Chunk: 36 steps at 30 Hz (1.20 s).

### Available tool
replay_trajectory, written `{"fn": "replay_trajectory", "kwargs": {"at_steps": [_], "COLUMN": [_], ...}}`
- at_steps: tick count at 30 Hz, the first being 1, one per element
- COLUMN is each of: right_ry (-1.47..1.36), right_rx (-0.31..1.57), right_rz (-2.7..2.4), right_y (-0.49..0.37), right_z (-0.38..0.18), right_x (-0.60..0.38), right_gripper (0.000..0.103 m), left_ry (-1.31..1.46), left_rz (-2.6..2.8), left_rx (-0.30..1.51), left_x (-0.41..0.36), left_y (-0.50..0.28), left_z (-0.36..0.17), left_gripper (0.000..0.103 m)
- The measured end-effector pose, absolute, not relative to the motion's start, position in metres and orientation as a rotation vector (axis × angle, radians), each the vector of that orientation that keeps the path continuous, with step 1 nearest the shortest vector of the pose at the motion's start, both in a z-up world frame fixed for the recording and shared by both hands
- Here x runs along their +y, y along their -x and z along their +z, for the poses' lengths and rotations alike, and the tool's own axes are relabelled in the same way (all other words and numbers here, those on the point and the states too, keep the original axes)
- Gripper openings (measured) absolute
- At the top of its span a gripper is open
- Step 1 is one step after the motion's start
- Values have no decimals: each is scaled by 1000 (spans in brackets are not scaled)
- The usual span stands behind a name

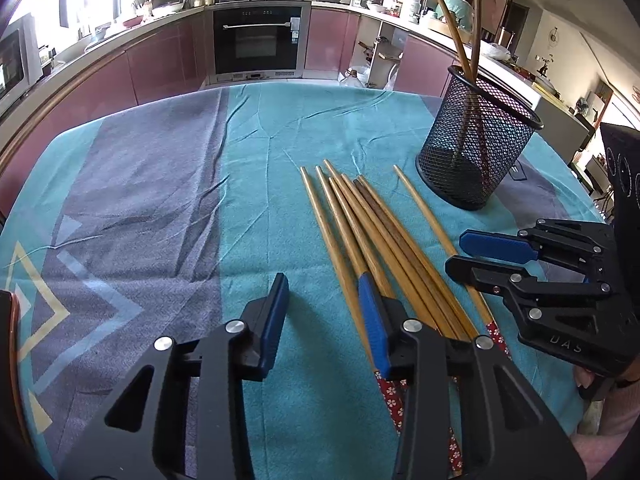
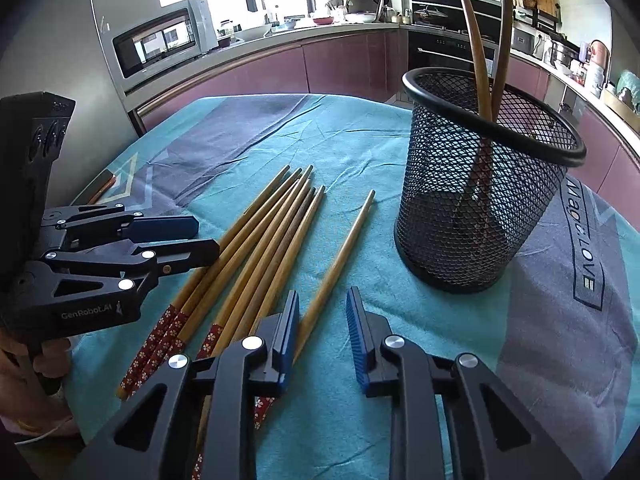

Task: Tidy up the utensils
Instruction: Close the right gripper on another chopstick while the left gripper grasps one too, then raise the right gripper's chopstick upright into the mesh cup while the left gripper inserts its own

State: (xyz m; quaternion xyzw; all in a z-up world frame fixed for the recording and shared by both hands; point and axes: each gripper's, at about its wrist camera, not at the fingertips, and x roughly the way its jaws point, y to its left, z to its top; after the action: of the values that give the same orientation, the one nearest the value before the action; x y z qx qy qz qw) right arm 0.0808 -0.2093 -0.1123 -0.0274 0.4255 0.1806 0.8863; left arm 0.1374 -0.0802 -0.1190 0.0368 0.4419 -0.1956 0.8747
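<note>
Several wooden chopsticks (image 1: 384, 236) with red flowered ends lie in a loose bundle on the teal tablecloth; they also show in the right wrist view (image 2: 260, 240). One chopstick (image 2: 340, 264) lies apart on the right of the bundle. A black mesh holder (image 1: 478, 140) stands upright at the right with two chopsticks (image 2: 486, 40) in it; the holder shows in the right wrist view too (image 2: 480, 184). My left gripper (image 1: 324, 308) is open and empty, low over the bundle's near end. My right gripper (image 2: 322, 320) is open and empty, just right of the bundle.
The tablecloth (image 1: 160, 200) covers a round table. Kitchen cabinets, an oven (image 1: 258, 38) and a microwave (image 2: 160, 40) stand behind it. A dark chair back (image 1: 8, 320) shows at the table's left edge.
</note>
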Motion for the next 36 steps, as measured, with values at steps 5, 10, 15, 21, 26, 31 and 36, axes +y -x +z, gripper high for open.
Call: {"fn": "replay_trajectory", "kwargs": {"at_steps": [5,10,15,21,26,31,36], "right_ry": [67,70,53,23,16,8,3], "right_rx": [885,884,886,893,895,892,875], "right_rz": [369,362,355,358,362,372,385], "right_y": [-85,-91,-94,-97,-98,-96,-92], "right_z": [-112,-112,-112,-112,-112,-111,-105], "right_x": [-205,-201,-203,-209,-209,-211,-214], "right_gripper": [22,22,15,7,5,5,5], "left_ry": [-106,-105,-105,-83,-69,-56,-41], "left_rz": [-395,-384,-377,-373,-367,-367,-375], "left_rx": [921,920,923,927,928,931,925], "left_x": [-88,-91,-93,-93,-92,-90,-86], "left_y": [-141,-148,-153,-153,-153,-151,-148], "left_z": [-121,-122,-122,-124,-125,-124,-120], "left_gripper": [34,29,17,10,9,8,8]}}
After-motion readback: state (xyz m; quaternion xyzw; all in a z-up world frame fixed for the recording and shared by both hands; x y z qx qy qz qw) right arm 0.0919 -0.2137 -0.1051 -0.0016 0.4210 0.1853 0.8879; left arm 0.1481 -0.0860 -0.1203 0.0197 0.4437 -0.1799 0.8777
